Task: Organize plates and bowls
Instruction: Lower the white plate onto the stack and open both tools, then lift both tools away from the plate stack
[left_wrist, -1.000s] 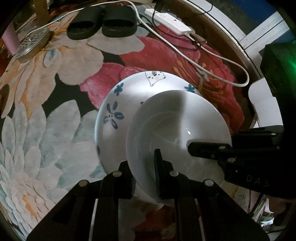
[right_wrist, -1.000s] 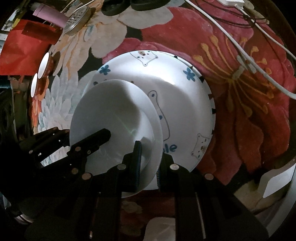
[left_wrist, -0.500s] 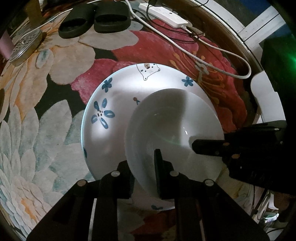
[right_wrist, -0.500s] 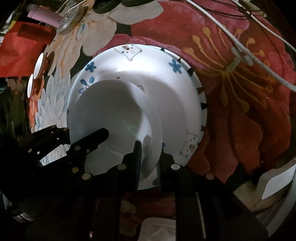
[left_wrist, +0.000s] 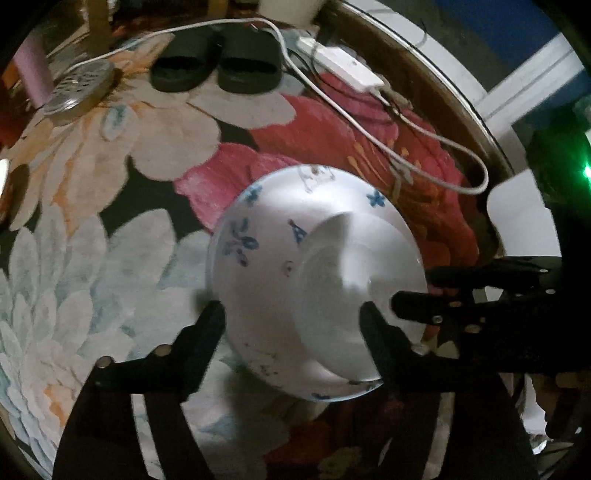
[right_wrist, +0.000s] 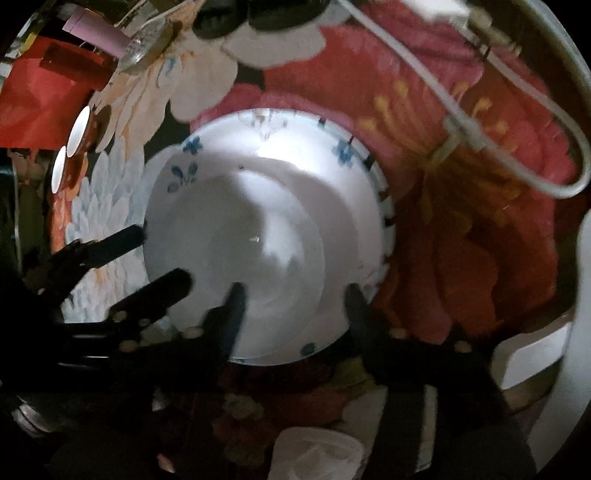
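Floral rug (left_wrist: 110, 258): largest item, covering the floor and serving as the work surface; everything listed rests on it.

Patterned bowl (left_wrist: 258, 266): wide, white with blue flowers, sitting on the rug at centre. It acts as the base of the stack, presumably because it is the broader vessel.

Plain white bowl (left_wrist: 354, 288): smaller, nested inside the patterned bowl, off toward one side of it and not centred. Judged set down there so the two store as one.

Left gripper (left_wrist: 293, 314): fingers (left_wrist: 207, 325) spreading apart, straddling the near rim of the stack without pressing on it; the bowl is let go.

Right gripper (right_wrist: 293, 297): fingers (right_wrist: 232, 302) likewise parting, one over the white bowl's interior, one beyond the rim; nothing is pinched. Both tools point steeply down, which suits a release from above.

Black slippers (left_wrist: 218, 62): a pair at the rug's far edge, well apart from the bowls.

White cable (left_wrist: 369, 125): loops across the rug behind the stack, clear of it.
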